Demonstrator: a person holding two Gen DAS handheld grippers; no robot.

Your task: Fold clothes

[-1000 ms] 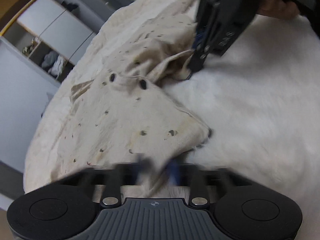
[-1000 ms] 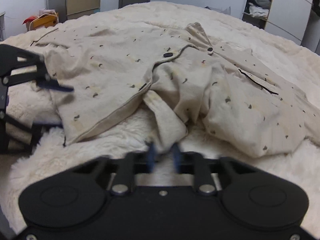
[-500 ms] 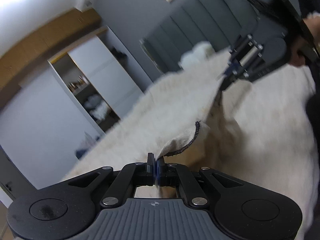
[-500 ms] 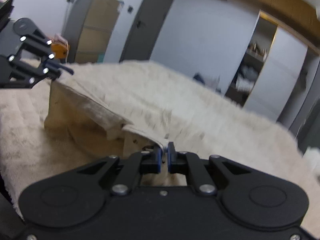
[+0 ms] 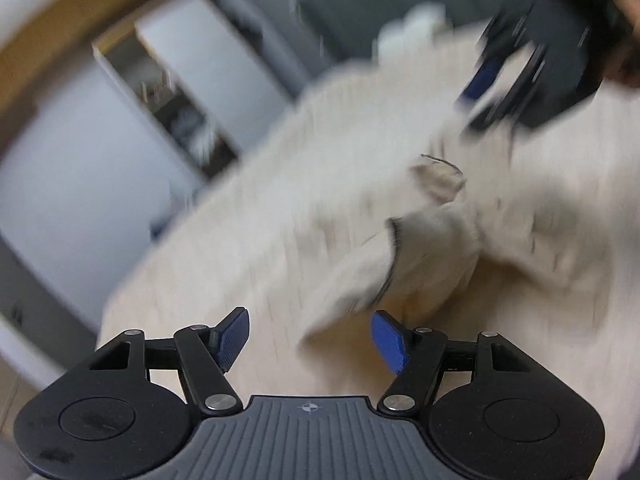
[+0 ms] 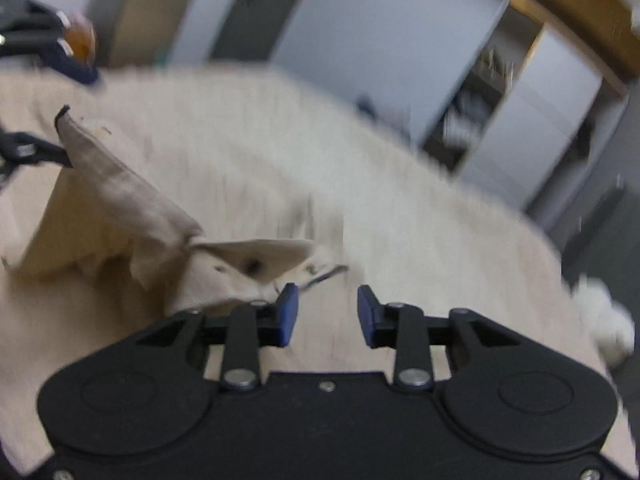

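A beige spotted garment (image 5: 432, 248) with dark trim lies bunched on the fluffy white bed cover (image 5: 280, 248). My left gripper (image 5: 310, 340) is open and empty, its blue pads apart, just short of the cloth's near edge. In the right wrist view the garment (image 6: 132, 216) lies folded over to the left. My right gripper (image 6: 328, 314) is open and empty, its left pad beside the cloth's corner. Each gripper shows in the other's view, the right one (image 5: 532, 64) at the top right and the left one (image 6: 36, 40) at the far left. Both views are blurred by motion.
An open wardrobe with shelves of clothes (image 5: 176, 108) stands beyond the bed and also shows in the right wrist view (image 6: 480, 96). A dark padded headboard (image 5: 360, 4) is at the back. A white fluffy item (image 6: 608, 320) lies at the bed's right edge.
Both grippers were shut on the garment's edges and holding it up; now both are open and the cloth has dropped onto the bed in a bunched fold.
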